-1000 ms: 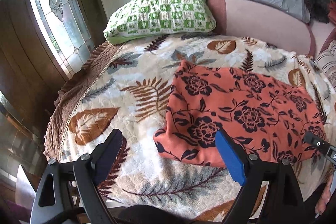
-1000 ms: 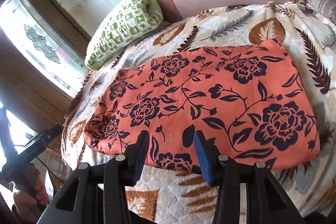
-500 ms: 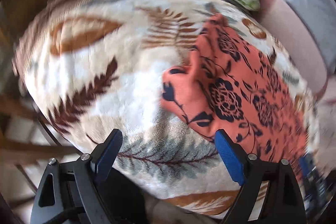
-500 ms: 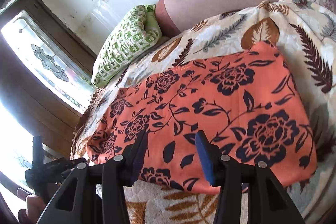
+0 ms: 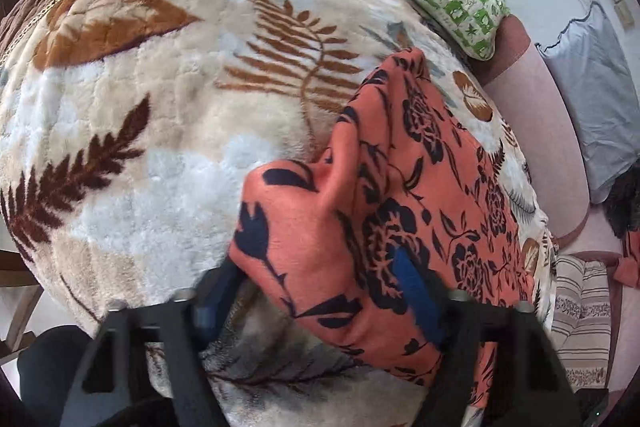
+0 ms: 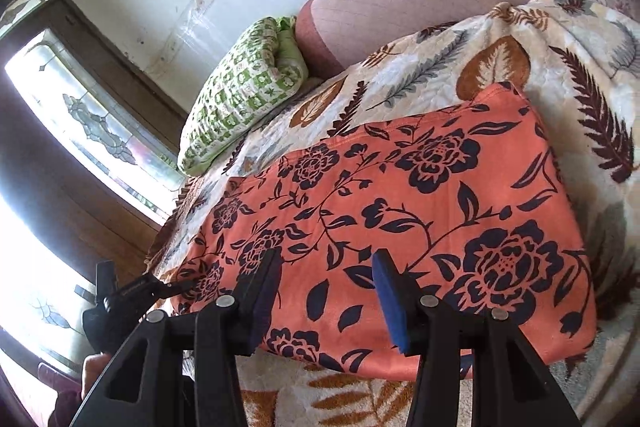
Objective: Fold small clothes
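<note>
One limp, light orange floral garment [image 5: 404, 195]: we find its bunched corner between the closing left gripper [image 5: 320, 303]; right gripper [image 6: 324, 291] hovers parted above its near hem.

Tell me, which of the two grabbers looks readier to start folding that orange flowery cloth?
The left gripper, I'd judge: its jaws are closing around the orange cloth's bunched corner. The right gripper only hovers, jaws apart, above the flat near edge.

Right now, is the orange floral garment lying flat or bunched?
Mostly flat, but the orange floral garment is bunched at the near corner, rucked up between the closing left gripper jaws.
</note>
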Demonstrator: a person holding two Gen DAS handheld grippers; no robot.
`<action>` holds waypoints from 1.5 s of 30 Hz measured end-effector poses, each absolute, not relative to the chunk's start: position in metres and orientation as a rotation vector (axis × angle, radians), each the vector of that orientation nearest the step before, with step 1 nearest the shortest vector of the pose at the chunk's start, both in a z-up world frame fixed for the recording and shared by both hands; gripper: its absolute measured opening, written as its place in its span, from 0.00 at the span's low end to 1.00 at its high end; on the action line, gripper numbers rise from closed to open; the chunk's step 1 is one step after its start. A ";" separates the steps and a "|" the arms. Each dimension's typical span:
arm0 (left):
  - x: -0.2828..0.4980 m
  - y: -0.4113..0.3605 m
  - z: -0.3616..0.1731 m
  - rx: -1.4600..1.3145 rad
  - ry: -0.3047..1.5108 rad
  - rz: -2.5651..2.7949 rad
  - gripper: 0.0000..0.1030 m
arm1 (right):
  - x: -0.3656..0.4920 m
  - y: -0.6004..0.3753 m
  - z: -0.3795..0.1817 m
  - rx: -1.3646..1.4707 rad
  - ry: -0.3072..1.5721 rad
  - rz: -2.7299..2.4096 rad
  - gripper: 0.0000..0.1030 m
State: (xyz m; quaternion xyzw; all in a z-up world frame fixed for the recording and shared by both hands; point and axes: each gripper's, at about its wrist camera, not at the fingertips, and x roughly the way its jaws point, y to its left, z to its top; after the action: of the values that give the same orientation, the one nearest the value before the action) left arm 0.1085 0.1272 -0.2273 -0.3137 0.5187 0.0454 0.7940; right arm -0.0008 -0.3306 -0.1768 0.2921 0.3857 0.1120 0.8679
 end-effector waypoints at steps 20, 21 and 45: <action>0.103 -0.054 -0.108 -0.091 0.868 -0.248 0.18 | -0.007 -0.401 -0.185 0.880 0.758 0.166 0.49; 0.099 -0.075 -0.107 -0.067 0.867 -0.295 0.18 | -0.010 -0.410 -0.183 0.905 0.739 0.160 0.49; 0.068 -0.220 -0.214 0.064 1.087 -0.639 0.18 | 0.104 -0.496 -0.237 1.157 0.956 0.208 0.75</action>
State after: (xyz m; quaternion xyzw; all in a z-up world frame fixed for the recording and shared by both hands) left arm 0.0682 -0.2197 -0.2137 0.0297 0.5080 -0.2986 0.8074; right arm 0.1043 -0.4959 -0.2373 0.5247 0.4337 0.0943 0.7264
